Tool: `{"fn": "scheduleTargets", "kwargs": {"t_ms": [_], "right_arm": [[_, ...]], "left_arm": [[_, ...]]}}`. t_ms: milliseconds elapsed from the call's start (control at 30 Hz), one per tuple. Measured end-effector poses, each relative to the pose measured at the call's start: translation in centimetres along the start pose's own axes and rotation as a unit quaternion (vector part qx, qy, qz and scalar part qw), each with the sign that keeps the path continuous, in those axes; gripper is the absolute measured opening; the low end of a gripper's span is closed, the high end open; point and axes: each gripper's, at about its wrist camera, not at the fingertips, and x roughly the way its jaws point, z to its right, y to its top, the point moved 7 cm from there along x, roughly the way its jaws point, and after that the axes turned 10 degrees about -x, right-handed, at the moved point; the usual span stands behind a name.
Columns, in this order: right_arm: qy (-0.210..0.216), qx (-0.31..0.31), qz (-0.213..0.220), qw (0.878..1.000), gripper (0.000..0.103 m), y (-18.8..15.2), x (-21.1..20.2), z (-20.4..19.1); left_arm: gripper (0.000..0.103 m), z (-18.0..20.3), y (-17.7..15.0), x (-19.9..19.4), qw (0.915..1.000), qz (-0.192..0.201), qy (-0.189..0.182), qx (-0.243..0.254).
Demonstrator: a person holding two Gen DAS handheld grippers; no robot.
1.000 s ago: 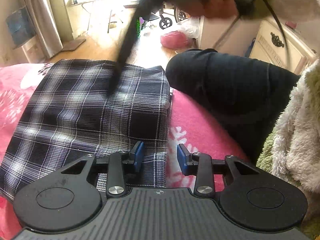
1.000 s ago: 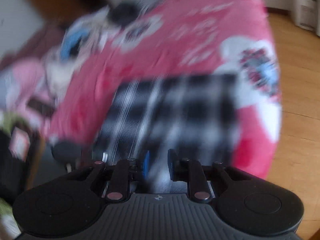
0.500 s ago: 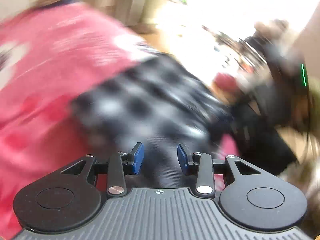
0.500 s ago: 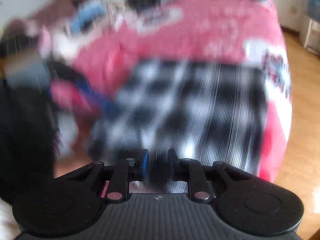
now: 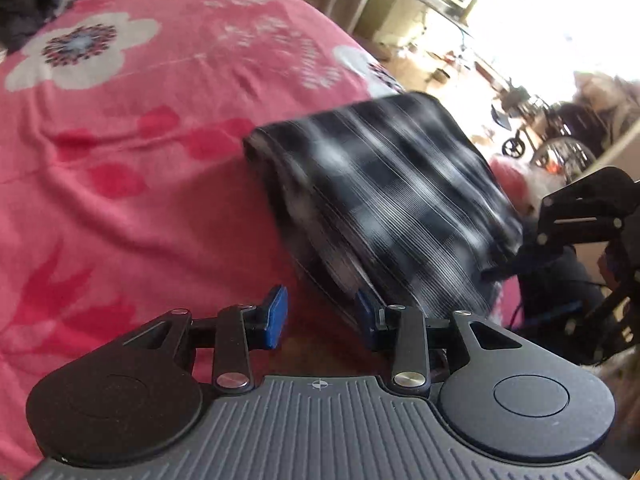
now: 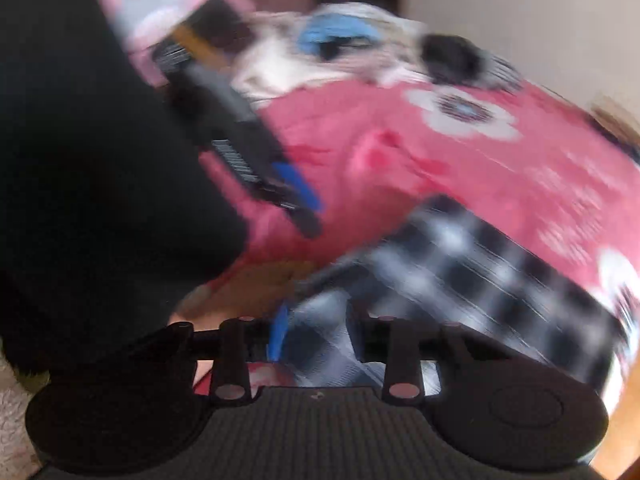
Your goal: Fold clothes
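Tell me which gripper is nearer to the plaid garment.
Right. The right gripper has the plaid garment between its opening jaws. The left gripper sits just beside the garment's near edge, jaws open over the pink blanket, nothing between them.

Blown-out window glare, heavy motion blur

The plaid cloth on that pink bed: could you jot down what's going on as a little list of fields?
garment: plaid cloth, folded in layers, blurred
surface: pink flowered blanket
left gripper: jaws apart, nothing between them; cloth edge beside one finger
right gripper: jaws opening, plaid fabric between them
background: pile of other clothes at the bed's far end
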Motion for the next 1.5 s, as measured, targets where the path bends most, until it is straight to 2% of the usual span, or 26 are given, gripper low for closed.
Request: {"fn": "scheduleTargets", "kwargs": {"t_ms": [100,233,433,467,600,767,967,1167,1400,1500], "right_arm": [[0.006,-0.079,-0.013,0.997,0.036,0.2,1.3,-2.3],[-0.01,-0.184,-0.034,0.982,0.037,-0.5,2.7,-5.0],[-0.034,-0.246,-0.056,0.967,0.036,-1.7,5.1,-6.1],[-0.041,-0.251,-0.059,0.965,0.034,-1.9,5.5,-6.1],[-0.044,-0.217,-0.055,0.974,0.015,-1.9,5.5,-5.0],[-0.042,-0.154,-0.041,0.986,0.012,-1.7,4.1,-4.0],[-0.034,-0.096,-0.018,0.995,0.012,-1.1,2.9,-3.1],[-0.033,-0.096,-0.014,0.995,0.012,-1.3,2.3,-3.6],[-0.034,-0.102,-0.001,0.994,0.011,-1.2,1.6,-3.9],[-0.027,-0.093,0.009,0.995,0.008,-1.2,1.2,-3.8]], "left_arm": [[0.037,0.3,-0.3,0.4,0.9999,-0.011,-0.008,0.007],[0.037,0.4,-0.3,1.0,0.9995,-0.023,-0.021,0.007],[0.037,0.4,-0.7,1.6,0.9989,-0.029,-0.036,0.0],[0.037,0.3,-0.8,1.7,0.9988,-0.03,-0.037,-0.003],[0.037,-0.2,-1.1,1.9,0.9985,-0.03,-0.045,-0.009],[0.037,0.4,-1.2,2.9,0.9977,-0.03,-0.06,0.014],[0.037,1.3,-1.2,4.2,0.9962,-0.034,-0.07,0.039],[0.037,2.4,-1.0,5.9,0.9942,-0.032,-0.076,0.069],[0.037,2.8,-1.9,5.1,0.9918,-0.022,-0.049,0.116],[0.037,2.5,-1.7,5.3,0.9933,-0.018,-0.052,0.101]]}}
